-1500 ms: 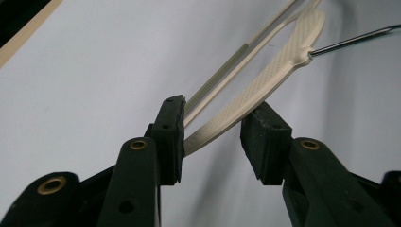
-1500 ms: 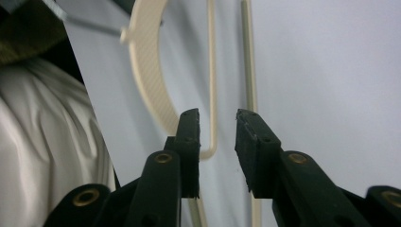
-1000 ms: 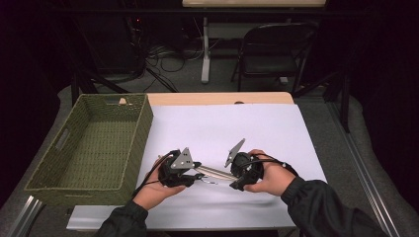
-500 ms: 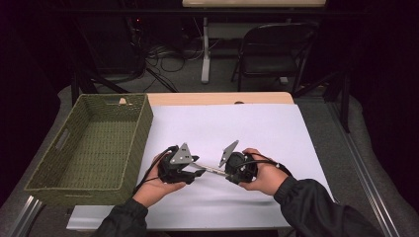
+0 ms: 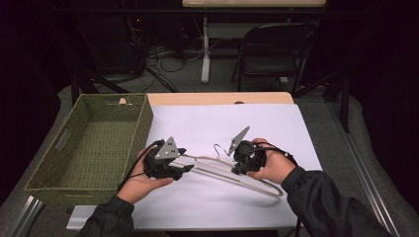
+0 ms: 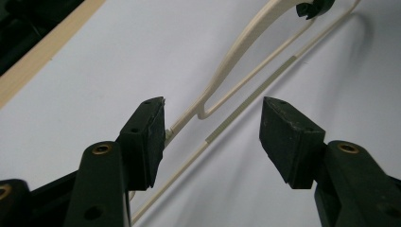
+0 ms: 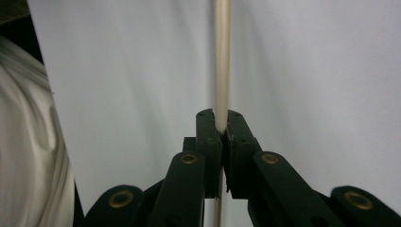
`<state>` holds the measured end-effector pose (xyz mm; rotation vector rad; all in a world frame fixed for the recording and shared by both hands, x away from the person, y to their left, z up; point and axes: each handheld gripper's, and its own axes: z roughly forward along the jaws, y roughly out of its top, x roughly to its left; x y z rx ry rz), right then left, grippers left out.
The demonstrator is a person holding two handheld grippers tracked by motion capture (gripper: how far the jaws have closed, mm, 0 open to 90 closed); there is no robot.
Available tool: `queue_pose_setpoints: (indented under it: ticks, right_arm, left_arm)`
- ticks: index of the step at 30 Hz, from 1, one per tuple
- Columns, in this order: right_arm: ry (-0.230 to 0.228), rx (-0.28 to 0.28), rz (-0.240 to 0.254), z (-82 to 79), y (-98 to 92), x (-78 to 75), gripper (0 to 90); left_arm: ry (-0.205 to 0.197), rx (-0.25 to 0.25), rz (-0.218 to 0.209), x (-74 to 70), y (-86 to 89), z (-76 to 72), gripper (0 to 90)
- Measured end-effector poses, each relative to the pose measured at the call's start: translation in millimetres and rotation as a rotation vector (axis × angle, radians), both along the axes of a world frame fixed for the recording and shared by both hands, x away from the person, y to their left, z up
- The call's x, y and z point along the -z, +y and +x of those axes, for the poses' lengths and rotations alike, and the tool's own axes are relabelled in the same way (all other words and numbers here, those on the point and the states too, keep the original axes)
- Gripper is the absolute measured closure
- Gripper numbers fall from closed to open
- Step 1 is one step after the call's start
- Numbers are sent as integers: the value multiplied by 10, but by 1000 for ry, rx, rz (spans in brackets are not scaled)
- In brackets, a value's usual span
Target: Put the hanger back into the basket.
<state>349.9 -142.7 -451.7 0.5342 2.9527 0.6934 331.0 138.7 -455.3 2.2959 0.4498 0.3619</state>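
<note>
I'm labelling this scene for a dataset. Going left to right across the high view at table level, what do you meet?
Green woven basket → left tool, open → cream hanger on the white sheet → right tool, shut on the hanger.

A: How's the light in the high view?

B: Overhead and narrow. The white sheet (image 5: 222, 128) on the worktop is bright, while the upper frame and both side edges sink into near black.

A: Shadows?

B: Soft ones beside the hanger (image 6: 246, 90) in the left gripper view.

A: Focus?

B: The jaws at the bottom of both gripper views are slightly soft, and the high view is grainy.
</note>
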Motion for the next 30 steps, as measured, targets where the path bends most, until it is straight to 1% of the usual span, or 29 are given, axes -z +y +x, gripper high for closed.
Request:
queue_pose_setpoints:
  ticks: [1,2,4,5,7,8,9,10,11,12,14,15,16,17,18,20,21,22,24,26,29,30]
  right_arm:
    - [5,-7,7,-7,-9,-7,861]
    - [11,-18,13,-10,-15,-16,861]
    - [18,-66,19,-38,-13,-37,861]
    - [18,-66,19,-38,-13,-37,861]
    - [20,-106,5,-75,13,-60,861]
    - [12,-135,-5,-89,30,-78,861]
    - [14,-143,-3,-102,42,-88,861]
    - [17,-162,-2,-112,57,-102,861]
    - [24,-172,-1,-126,72,-115,861]
    - [15,-201,-10,-138,100,-139,861]
    - [13,-207,-10,-148,115,-148,861]
    - [12,-221,-13,-153,132,-162,861]
    - [12,-234,-14,-162,151,-172,861]
    - [12,-234,-14,-162,151,-172,861]
    - [13,-238,-14,-171,163,-177,861]
    - [17,-246,-16,-180,177,-176,861]
    - [17,-259,-17,-177,183,-171,861]
    - [18,-259,-23,-185,191,-166,861]
    - [16,-269,-29,-188,198,-155,861]
    - [21,-274,-33,-197,204,-145,861]
    - [19,-287,-34,-196,214,-139,861]
    - [23,-280,-34,-203,217,-138,861]
  left_arm:
    - [14,10,5,-10,8,1,416]
    - [15,16,14,-18,12,-3,417]
    - [23,31,34,-28,13,-12,417]
    - [32,44,43,-33,13,-20,417]
    - [50,82,56,-35,11,-43,418]
    - [57,89,58,-32,9,-52,421]
    - [73,100,59,-26,8,-61,425]
    - [88,112,64,-17,6,-69,427]
    - [95,120,68,-11,5,-78,430]
    - [102,133,72,-1,6,-86,443]
    - [119,150,73,20,13,-102,449]
    - [124,153,73,29,16,-105,462]
    - [129,155,78,36,21,-109,483]
    - [130,158,87,45,30,-107,483]
    - [134,154,86,55,36,-109,490]
    - [149,154,92,73,47,-103,528]
    - [150,163,101,88,50,-101,540]
    - [155,168,105,97,51,-101,548]
    - [176,186,119,132,44,-102,573]
    - [179,197,130,162,33,-104,597]
    - [197,215,148,221,7,-100,619]
    - [204,214,151,241,-3,-98,632]
